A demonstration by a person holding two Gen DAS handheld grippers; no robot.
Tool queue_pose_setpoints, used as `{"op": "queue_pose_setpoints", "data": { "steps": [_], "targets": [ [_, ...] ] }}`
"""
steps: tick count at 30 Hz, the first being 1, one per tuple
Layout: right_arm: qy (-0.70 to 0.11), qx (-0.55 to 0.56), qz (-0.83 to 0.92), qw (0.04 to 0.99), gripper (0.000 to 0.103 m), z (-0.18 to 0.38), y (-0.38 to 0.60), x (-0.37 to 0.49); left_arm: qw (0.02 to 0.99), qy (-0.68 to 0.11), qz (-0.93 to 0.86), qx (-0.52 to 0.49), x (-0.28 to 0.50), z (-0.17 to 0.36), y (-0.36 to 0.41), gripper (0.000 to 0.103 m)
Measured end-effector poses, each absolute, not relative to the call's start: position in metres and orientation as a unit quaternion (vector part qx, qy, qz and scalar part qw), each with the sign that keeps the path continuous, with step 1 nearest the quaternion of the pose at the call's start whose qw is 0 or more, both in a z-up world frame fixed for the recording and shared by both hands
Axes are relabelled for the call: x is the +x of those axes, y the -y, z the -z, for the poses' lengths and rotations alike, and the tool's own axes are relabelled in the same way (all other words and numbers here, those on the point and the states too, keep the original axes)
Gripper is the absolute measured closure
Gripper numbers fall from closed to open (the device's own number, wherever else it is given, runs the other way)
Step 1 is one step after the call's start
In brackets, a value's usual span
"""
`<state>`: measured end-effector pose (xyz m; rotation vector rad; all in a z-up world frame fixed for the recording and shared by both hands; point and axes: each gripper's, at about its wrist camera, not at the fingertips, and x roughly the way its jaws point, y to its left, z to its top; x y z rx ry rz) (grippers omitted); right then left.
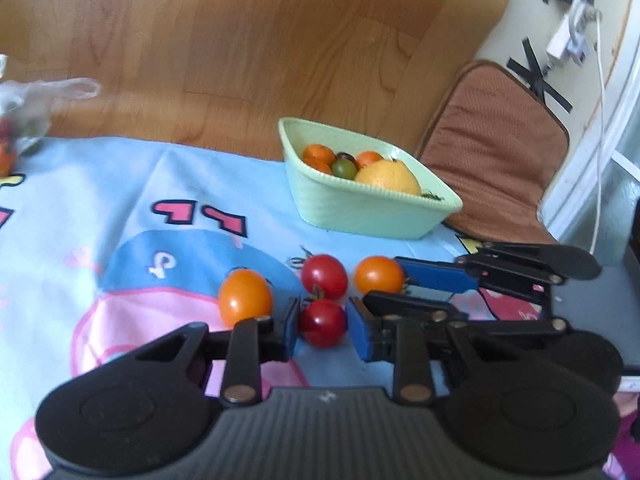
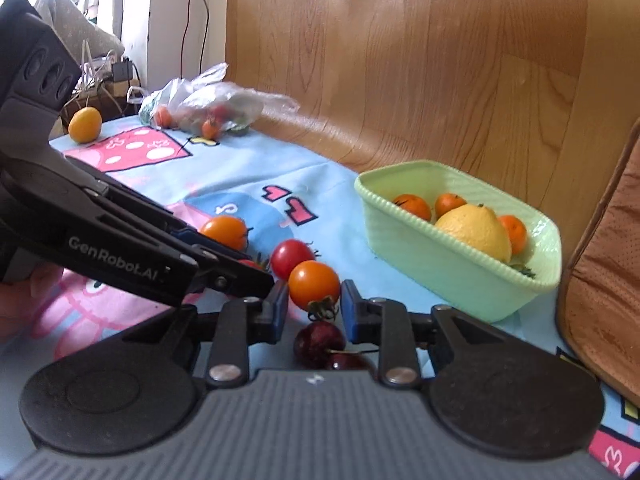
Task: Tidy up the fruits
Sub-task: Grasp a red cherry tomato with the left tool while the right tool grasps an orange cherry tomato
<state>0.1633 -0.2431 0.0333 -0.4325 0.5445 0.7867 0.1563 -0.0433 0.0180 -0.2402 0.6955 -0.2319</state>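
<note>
Several cherry tomatoes lie on a blue cartoon cloth. My left gripper (image 1: 322, 326) is open with a red tomato (image 1: 322, 323) between its blue fingers, a small gap on each side. Another red tomato (image 1: 324, 276) and two orange ones (image 1: 245, 297) (image 1: 379, 275) lie just beyond. My right gripper (image 2: 313, 306) is open around an orange tomato (image 2: 314, 285), with dark cherries (image 2: 319, 344) under it. A green basket (image 1: 360, 212) (image 2: 400, 236) holds a lemon (image 2: 476, 232) and small oranges.
A plastic bag of fruit (image 2: 208, 104) and a loose yellow-orange fruit (image 2: 85, 125) lie at the cloth's far end. A brown cushion (image 1: 492, 148) sits beside the basket. Wooden flooring surrounds the cloth. Cables and a power strip (image 1: 568, 36) lie by the wall.
</note>
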Motion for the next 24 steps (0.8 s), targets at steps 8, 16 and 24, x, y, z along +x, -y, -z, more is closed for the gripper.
{"op": "queue_pose_setpoints", "data": {
  "steps": [8,16,24],
  "targets": [
    [-0.250,-0.143,-0.398,0.871,0.072,-0.061,0.262,0.120,0.942,-0.297,0.108,-0.110,0.071,-0.035,0.035,0.077],
    [-0.325,-0.138,-0.404,0.844,0.072,-0.032,0.264,0.058,0.939,-0.309,0.093,-0.116,0.040,-0.011,0.037,0.077],
    [-0.309,-0.158,-0.383,0.856,0.072,-0.026,0.256,0.046,0.947,-0.302,0.081,-0.075,0.037,-0.010,0.048,0.077]
  ]
}}
